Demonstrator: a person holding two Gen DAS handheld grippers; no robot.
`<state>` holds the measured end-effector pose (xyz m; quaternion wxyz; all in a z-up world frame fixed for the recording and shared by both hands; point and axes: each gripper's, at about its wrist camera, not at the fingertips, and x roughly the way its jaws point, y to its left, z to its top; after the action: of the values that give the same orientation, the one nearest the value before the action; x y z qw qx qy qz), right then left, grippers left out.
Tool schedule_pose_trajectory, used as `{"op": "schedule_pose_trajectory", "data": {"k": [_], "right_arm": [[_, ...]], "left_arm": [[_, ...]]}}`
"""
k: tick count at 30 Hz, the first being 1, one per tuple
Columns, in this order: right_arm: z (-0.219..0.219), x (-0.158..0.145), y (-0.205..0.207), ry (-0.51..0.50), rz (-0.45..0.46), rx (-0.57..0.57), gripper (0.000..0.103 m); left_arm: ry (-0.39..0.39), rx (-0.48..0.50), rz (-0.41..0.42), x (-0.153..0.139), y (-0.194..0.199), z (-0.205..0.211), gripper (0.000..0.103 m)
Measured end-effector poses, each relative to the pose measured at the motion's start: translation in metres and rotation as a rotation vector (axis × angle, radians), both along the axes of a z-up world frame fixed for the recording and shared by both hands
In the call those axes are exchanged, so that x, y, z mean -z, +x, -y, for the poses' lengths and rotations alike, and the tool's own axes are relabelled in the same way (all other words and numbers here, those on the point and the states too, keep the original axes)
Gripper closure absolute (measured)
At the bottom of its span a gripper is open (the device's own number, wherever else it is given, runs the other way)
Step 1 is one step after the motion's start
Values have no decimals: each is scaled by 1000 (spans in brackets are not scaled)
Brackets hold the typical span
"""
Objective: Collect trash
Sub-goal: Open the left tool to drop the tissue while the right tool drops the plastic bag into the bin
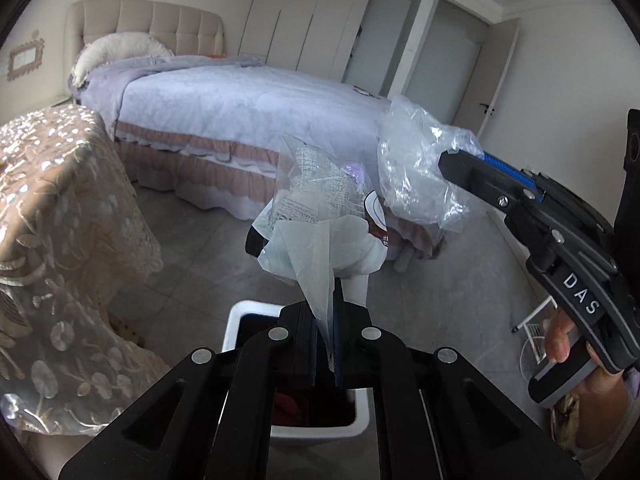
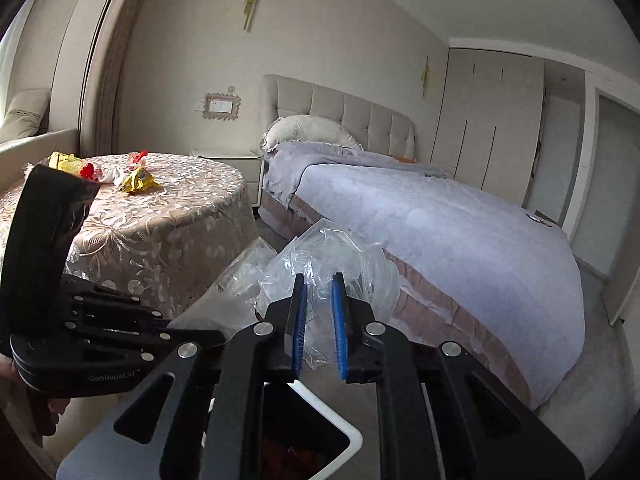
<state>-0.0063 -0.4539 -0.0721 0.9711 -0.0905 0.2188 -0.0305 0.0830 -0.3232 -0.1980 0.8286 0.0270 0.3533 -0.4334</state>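
Both grippers carry plastic trash above the white bin (image 1: 256,314)

The left gripper (image 1: 326,334) has its jaws clenched on a thin wrapper (image 1: 320,220); the right gripper (image 2: 320,320) pinches a clear bag (image 2: 332,256). Both look light, limp and slippery, so a bunched fold grips best. More wrappers (image 2: 138,180) lie near the bench's (image 2: 160,220) far edge.

A bin (image 1: 256,312) stands on the floor below both tongs, with a desk (image 1: 60,208) to its left and a bed (image 1: 248,108) behind.

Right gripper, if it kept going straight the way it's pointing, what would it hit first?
Probably the bed. The right gripper, holding clear plastic wrap, points over the trash bin toward the bed's side; depth is uncertain.
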Motion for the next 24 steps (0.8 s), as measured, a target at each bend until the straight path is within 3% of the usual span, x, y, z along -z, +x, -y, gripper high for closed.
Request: {"op": "schedule_pose_trajectory", "data": {"k": [4,6,7,14,21,24], "right_arm": [[9,10,3,9,-16,5,89],[9,14,7,18,-28,5,89],[11,16,7,22,-35,5,88],[14,27,13,38,-60,-9,88],[13,55,26,65,-141,-48,88],[9,79,35,77,-235,-67,75]], "left_arm": [[68,24,-56,23,2,17,92],[126,3,-69,31,4,22,41],[149,-25,-67,34,5,21,5],[145,-130,10,21,16,6,5],[60,-260,112,-17,19,-27,5],[33,-277,133,-29,17,-33,5]]}}
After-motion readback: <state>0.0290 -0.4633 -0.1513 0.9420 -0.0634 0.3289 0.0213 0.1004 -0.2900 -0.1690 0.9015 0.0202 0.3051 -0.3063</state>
